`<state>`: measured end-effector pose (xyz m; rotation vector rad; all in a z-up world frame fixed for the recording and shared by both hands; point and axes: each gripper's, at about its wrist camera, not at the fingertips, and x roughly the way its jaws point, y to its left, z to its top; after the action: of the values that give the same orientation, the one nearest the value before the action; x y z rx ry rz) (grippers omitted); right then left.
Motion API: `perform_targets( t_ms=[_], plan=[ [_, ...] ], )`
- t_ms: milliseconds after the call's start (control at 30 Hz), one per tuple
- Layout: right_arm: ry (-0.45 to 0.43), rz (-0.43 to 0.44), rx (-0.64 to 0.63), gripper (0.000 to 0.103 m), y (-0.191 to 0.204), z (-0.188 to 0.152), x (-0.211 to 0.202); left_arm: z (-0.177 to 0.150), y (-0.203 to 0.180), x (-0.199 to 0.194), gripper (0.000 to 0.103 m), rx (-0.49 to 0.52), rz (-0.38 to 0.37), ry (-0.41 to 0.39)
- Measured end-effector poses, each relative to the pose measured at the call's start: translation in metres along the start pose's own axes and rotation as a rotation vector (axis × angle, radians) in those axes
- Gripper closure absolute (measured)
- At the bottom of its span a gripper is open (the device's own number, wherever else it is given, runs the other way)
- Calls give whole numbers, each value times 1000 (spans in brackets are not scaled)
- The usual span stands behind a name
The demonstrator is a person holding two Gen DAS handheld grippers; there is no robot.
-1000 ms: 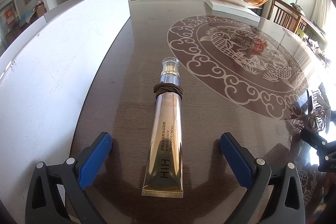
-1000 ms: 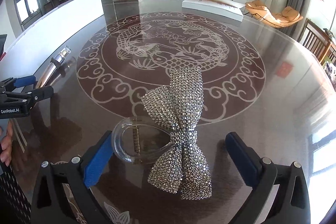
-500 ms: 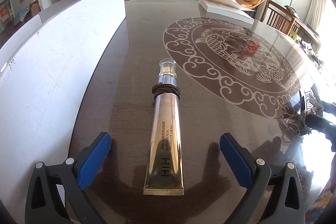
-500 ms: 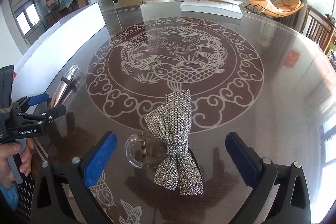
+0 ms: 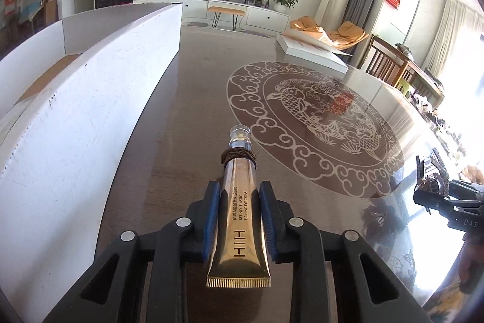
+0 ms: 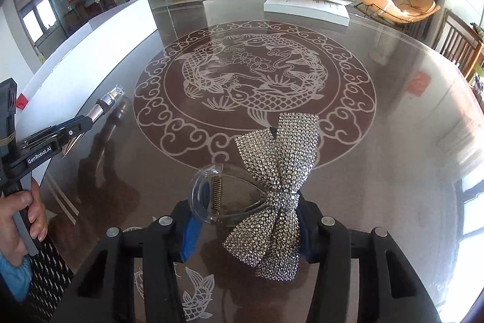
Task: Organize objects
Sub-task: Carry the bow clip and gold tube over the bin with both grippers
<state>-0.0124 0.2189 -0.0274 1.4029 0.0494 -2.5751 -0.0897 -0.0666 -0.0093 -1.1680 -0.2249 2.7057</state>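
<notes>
Our left gripper [image 5: 239, 220] is closing, blue pads pinching the gold cream tube [image 5: 240, 214] between them, its cap pointing ahead beside the white box [image 5: 90, 117]; our right gripper [image 6: 245, 229] is closing on the rhinestone bow hair clip [image 6: 272, 192], lifted above the glass table [image 6: 378, 141]

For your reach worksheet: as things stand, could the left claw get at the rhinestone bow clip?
Probably not yet. The left claw is closing on the gold cream tube, pads on its sides, so it is occupied. The bow clip already sits between the closing pads of the right claw.
</notes>
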Motion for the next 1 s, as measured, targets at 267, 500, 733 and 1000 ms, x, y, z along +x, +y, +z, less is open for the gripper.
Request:
perform_targets(
  t_ms=[267,500,733,1000],
  plan=[
    [-55,68,-24,51,20,10,-23,-3,1,-54,76,-30,-20,-124],
    [-111,159,-89,51,68,34,-35,11,31,-137,76,-120,-1,-277],
    [-163,380,-236,51,184,102,-45,34,124,-161,76,-231,152,-210],
    [23,484,-426,50,343,152,16,20,202,-133,75,-324,320,17]
  ],
)
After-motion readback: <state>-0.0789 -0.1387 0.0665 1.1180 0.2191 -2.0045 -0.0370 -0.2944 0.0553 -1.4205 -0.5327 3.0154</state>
